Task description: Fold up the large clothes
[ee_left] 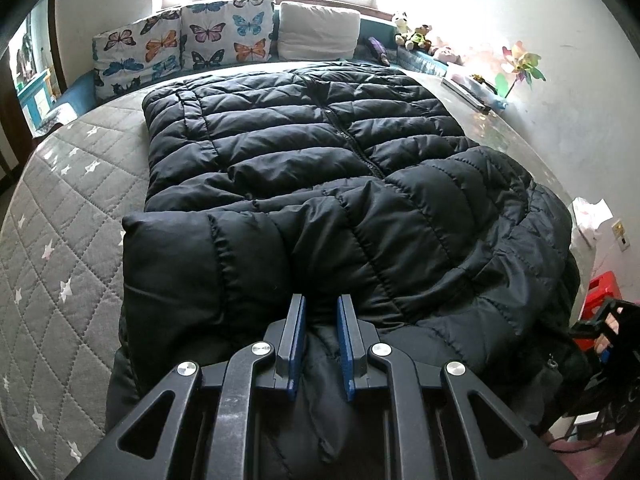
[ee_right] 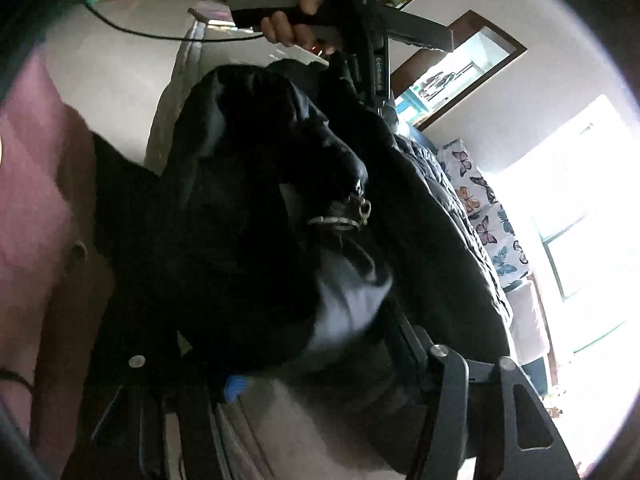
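Your black puffer jacket point(ee_left: 320, 184) lies front-up on the bed point(ee_left: 64, 208), its long axis running straight away from you: hem toward the butterfly pillows point(ee_left: 184, 40) under the window, collar end at the near edge. Its zipper point(ee_left: 352, 136) follows that same line. One sleeve point(ee_left: 360, 240) is folded crosswise over the chest, cuff pointing to your left.

Your left tool point(ee_left: 322, 312) has its blue pads nearly together, pinching a ridge of jacket fabric at the near end.

The right wrist view, tilted and blurred, shows what the left cannot: the jacket's dark bulk point(ee_right: 248, 208) hanging over the bed edge, a metal zipper pull point(ee_right: 362, 210), and your left hand point(ee_right: 296, 12) gripping its handle. A bunch of fabric sits in the right tool point(ee_right: 312, 364); whether its pads press on it you cannot tell.
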{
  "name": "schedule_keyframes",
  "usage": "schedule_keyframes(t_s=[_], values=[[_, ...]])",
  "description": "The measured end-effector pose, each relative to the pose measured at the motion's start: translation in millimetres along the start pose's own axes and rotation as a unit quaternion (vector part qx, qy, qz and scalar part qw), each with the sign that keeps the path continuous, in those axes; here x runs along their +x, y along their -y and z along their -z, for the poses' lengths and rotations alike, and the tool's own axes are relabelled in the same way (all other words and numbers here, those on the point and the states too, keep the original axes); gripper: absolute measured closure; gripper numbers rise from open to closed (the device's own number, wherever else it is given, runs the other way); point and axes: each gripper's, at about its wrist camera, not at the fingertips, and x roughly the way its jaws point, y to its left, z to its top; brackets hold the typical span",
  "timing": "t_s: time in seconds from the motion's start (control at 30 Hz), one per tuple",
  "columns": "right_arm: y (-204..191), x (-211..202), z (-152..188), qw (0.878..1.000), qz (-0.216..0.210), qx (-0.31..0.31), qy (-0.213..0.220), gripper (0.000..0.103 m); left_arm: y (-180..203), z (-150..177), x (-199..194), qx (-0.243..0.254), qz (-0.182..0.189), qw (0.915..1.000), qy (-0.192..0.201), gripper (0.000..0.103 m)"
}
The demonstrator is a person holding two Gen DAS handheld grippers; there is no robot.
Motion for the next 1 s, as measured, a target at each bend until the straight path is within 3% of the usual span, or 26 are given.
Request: schedule_keyframes(t_s=[0.07, 0.13, 0.33, 0.43, 0.57, 0.63, 0.8, 1.0], values=[[13, -3, -3, 0.999, -0.019, 0.044, 0.000, 0.068, 1, 0, 0, 0.005, -0.001, 1.0000, 0.000, 0.084], [33, -8, -6, 0.994, -0.041, 0.099, 0.001, 0.074, 3, -1, -2, 0.013, 0.000, 0.9999, -0.001, 0.084], [90, -23, -13, 0.967, -0.072, 0.240, 0.033, 0.079, 3, -9, -15, 0.024, 0.019, 0.9993, -0.020, 0.084], [98, -21, -18, 0.963, -0.069, 0.259, 0.039, 0.080, 4, -17, -32, 0.039, 0.037, 0.9984, -0.020, 0.084], [100, -23, -16, 0.957, -0.065, 0.279, 0.038, 0.080, -8, -30, -61, 0.038, 0.070, 0.9968, 0.008, 0.083], [104, -22, -14, 0.952, -0.067, 0.295, 0.037, 0.081, -19, -40, -67, 0.043, 0.075, 0.9961, 0.020, 0.078], [122, -23, -15, 0.935, -0.064, 0.347, 0.044, 0.083, -59, -55, -24, 0.020, 0.067, 0.9970, -0.035, 0.077], [150, -26, -29, 0.928, -0.031, 0.368, 0.060, 0.085, -110, -57, -9, -0.055, 0.177, 0.9820, -0.034, 0.077]])
